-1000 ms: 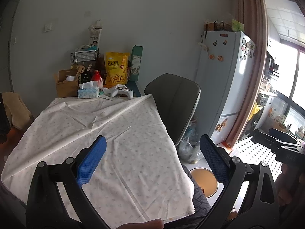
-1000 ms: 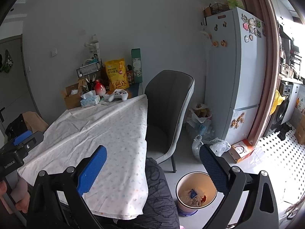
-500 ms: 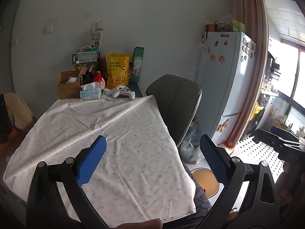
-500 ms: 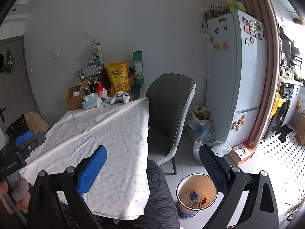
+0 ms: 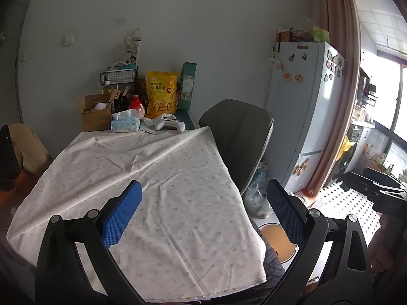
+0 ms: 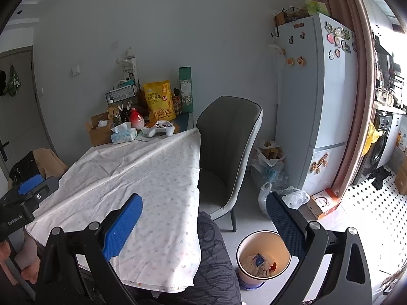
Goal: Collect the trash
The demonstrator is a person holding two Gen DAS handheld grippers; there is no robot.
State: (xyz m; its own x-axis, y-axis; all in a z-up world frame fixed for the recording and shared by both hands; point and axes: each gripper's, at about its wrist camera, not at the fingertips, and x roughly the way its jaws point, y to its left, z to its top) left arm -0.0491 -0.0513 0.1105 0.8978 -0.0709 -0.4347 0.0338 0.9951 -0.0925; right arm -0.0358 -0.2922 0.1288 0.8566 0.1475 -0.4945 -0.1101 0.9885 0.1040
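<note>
The left gripper [image 5: 203, 211] hangs above the near part of the table with its blue-padded fingers [image 5: 122, 216] spread wide apart and nothing between them. The right gripper [image 6: 203, 218] is likewise wide apart and empty, held over the table's near right corner and the floor beside it.

Below the right gripper, on the floor to the right of the table, stands a round trash bin [image 6: 263, 256] with crumpled paper and wrappers [image 6: 258, 263] inside. In the left wrist view the same bin [image 5: 278, 239] shows only partly, behind the right finger.

A white patterned tablecloth [image 5: 142, 178] covers the table, creased across the middle. At its far end sit a tissue box [image 5: 125, 124], a white game controller [image 5: 169, 124], a red-and-white round bottle [image 5: 136, 106], a yellow snack bag [image 5: 160, 96], a tall green box [image 5: 187, 86], a cardboard box [image 5: 96, 113] and a black wire basket [image 5: 118, 76].

A grey chair [image 6: 226, 152] stands at the table's right side. Further right are plastic bags [image 6: 271, 167] on the floor, and a white fridge [image 6: 315, 106] with magnets, a small orange-and-white box [image 6: 323, 203] lying near its foot.
</note>
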